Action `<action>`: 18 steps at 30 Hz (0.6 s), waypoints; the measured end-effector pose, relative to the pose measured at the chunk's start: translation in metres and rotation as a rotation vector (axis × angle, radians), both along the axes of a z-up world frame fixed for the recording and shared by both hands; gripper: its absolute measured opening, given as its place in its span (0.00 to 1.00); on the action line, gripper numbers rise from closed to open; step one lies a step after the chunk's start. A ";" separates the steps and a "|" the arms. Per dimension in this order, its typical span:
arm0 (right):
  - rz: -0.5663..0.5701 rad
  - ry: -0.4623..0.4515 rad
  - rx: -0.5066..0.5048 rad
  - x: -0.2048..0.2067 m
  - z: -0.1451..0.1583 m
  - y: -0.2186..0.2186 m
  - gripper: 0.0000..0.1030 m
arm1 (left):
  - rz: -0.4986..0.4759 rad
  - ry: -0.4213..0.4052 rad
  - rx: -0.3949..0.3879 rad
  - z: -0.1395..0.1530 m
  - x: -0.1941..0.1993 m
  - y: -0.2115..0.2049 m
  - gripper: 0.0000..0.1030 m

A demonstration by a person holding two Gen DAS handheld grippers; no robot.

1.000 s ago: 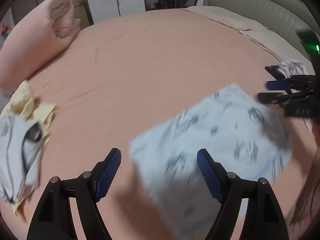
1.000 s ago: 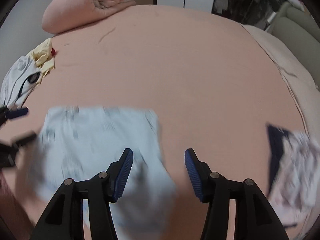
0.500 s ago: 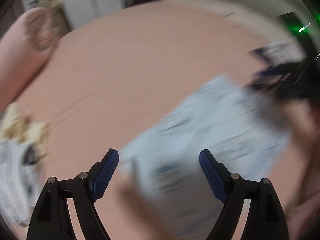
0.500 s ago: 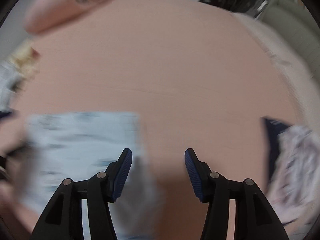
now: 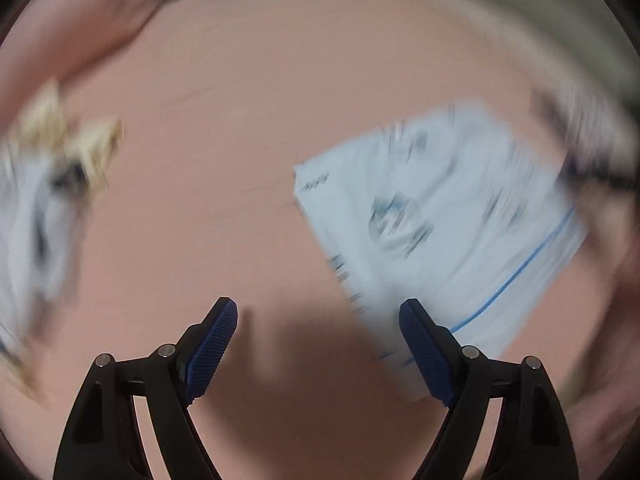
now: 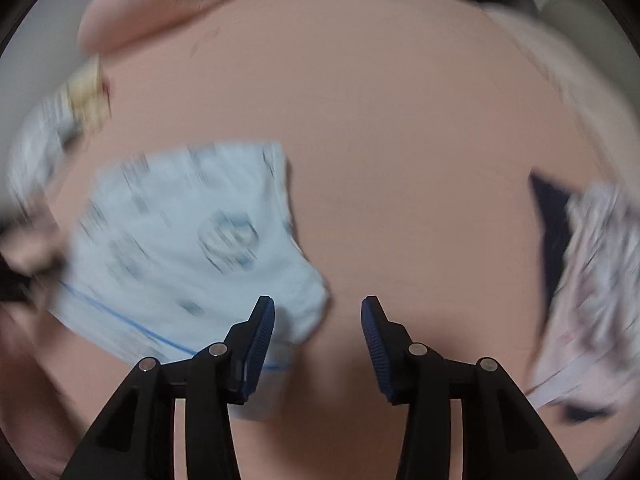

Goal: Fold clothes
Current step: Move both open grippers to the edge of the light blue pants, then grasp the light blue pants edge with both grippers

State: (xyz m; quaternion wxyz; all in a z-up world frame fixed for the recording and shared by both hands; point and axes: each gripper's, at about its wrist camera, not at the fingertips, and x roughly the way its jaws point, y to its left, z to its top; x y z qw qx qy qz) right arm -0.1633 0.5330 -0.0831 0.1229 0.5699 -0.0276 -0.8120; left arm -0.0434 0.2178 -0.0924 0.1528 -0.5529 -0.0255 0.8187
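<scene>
A light blue printed garment (image 5: 432, 216) lies flat on the pink bed sheet (image 5: 280, 100), with a thin blue line along its near edge. My left gripper (image 5: 318, 308) hovers over bare sheet just left of it, jaws wide apart and nothing between them; the garment's near corner passes behind the right finger. In the right wrist view the same garment (image 6: 192, 240) spreads to the left. My right gripper (image 6: 318, 304) is open above its right corner, and the pads press on nothing. Both views are smeared by motion.
A crumpled white and yellow clothes heap (image 5: 44, 200) lies at the left of the bed. A pink rolled quilt (image 6: 160, 4) sits at the far left. A stack of dark blue and patterned clothes (image 6: 592, 280) lies at the right.
The left gripper has slid left off the blue garment, which now sits to its right, and its jaws stand slightly wider. The right view has shifted and rolled; its jaws are unchanged.
</scene>
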 end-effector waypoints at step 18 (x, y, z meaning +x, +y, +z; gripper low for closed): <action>-0.025 -0.140 -0.262 0.021 -0.042 -0.057 0.58 | 0.204 -0.069 0.290 -0.025 -0.003 0.015 0.32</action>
